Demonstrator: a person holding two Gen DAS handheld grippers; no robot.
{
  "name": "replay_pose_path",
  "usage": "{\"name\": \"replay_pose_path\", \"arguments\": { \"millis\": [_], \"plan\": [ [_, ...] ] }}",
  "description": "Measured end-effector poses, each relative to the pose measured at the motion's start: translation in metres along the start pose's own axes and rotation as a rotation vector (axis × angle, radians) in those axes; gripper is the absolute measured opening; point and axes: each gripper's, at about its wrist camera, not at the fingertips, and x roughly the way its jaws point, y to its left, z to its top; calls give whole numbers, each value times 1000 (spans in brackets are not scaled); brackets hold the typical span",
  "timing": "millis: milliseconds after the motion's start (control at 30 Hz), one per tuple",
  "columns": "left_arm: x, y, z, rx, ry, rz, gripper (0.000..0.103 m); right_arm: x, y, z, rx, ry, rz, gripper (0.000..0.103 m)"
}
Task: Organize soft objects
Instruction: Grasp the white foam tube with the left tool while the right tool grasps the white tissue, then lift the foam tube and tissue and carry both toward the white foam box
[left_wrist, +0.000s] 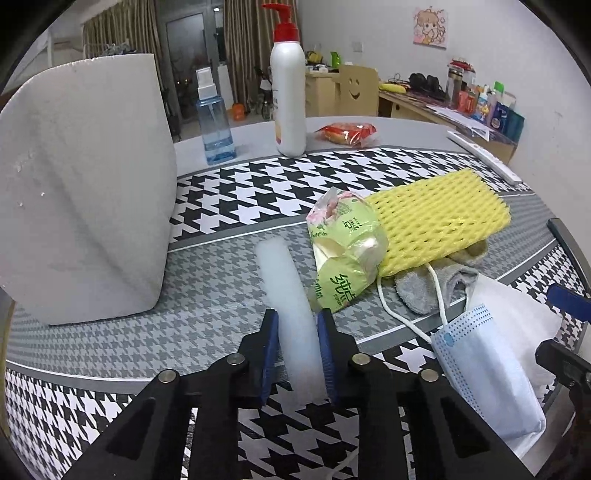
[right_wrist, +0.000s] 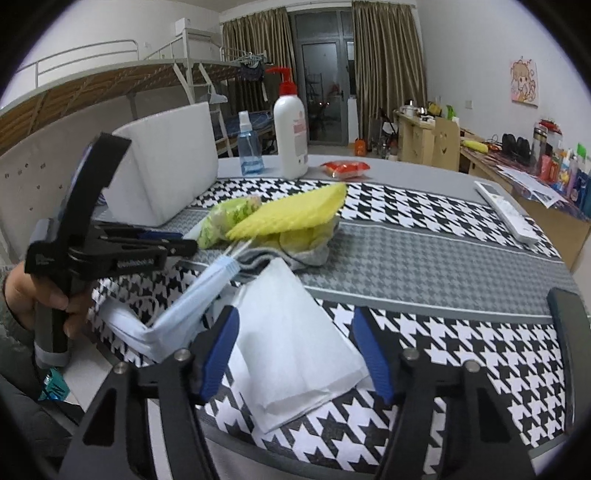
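Note:
My left gripper is shut on a long white foam strip that lies on the houndstooth mat; its blue pads press on both sides. In the right wrist view a hand holds that left gripper at the left. My right gripper stands open over a folded white cloth, which lies flat between the pads. A blue face mask lies just left of the cloth. Behind are a grey sock, a yellow foam net and a green tissue pack.
A big white foam block stands at the left of the mat. At the back are a spray bottle, a lotion pump bottle and a red snack packet. A white remote lies at the right edge.

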Motion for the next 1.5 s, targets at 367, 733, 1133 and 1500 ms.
{"name": "replay_pose_path", "arguments": {
  "millis": [367, 733, 1133, 1500],
  "plan": [
    [-7, 6, -3, -21, -20, -13, 20, 5, 0, -4, -17, 66, 3, 14],
    [-27, 10, -8, -26, -75, -41, 19, -21, 2, 2, -8, -6, -15, 7],
    [-56, 14, -13, -19, -154, -47, 19, -51, 8, 14, -9, -80, -45, 7],
    [-57, 14, -16, -16, -161, -47, 19, -32, 17, 1, -34, -38, -50, 75]
  ]
}}
